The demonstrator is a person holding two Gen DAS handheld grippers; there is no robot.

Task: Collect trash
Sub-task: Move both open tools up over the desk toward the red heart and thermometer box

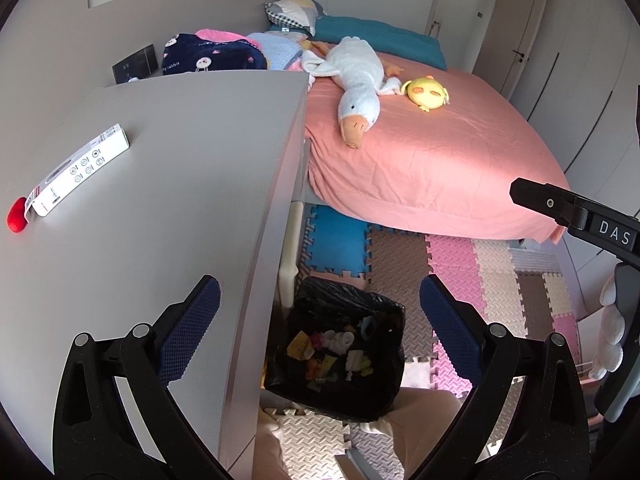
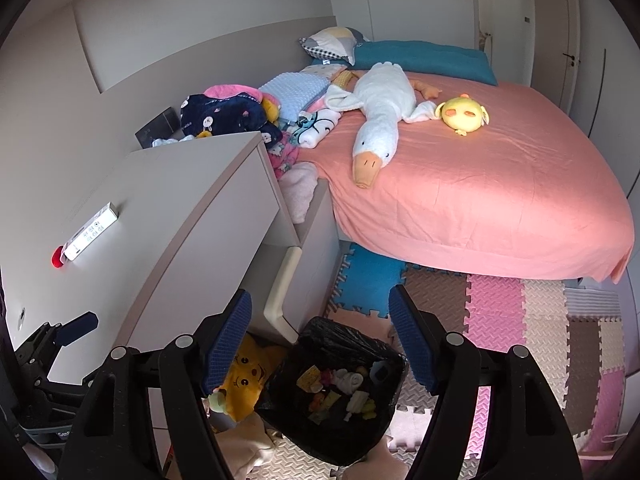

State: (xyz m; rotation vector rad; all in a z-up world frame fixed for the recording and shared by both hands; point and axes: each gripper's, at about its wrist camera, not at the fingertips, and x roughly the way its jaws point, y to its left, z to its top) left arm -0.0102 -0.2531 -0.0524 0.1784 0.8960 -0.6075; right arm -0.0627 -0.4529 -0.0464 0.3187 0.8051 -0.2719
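Note:
A trash bin lined with a black bag (image 1: 340, 344) stands on the floor beside the grey cabinet (image 1: 160, 200); it holds several scraps of paper and tissue. It also shows in the right wrist view (image 2: 340, 384). A white carton (image 1: 80, 168) and a small red object (image 1: 16, 214) lie on the cabinet top; both also show in the right wrist view, the carton (image 2: 90, 236) and the red object (image 2: 58, 260). My left gripper (image 1: 320, 300) is open and empty above the cabinet edge and bin. My right gripper (image 2: 320, 312) is open and empty above the bin.
A bed with a pink sheet (image 1: 440, 152) carries a white goose plush (image 1: 356, 80), a yellow chick plush (image 1: 426, 92) and piled clothes (image 1: 212, 54). Coloured foam mats (image 1: 480, 272) cover the floor. A yellow plush (image 2: 244, 376) lies left of the bin.

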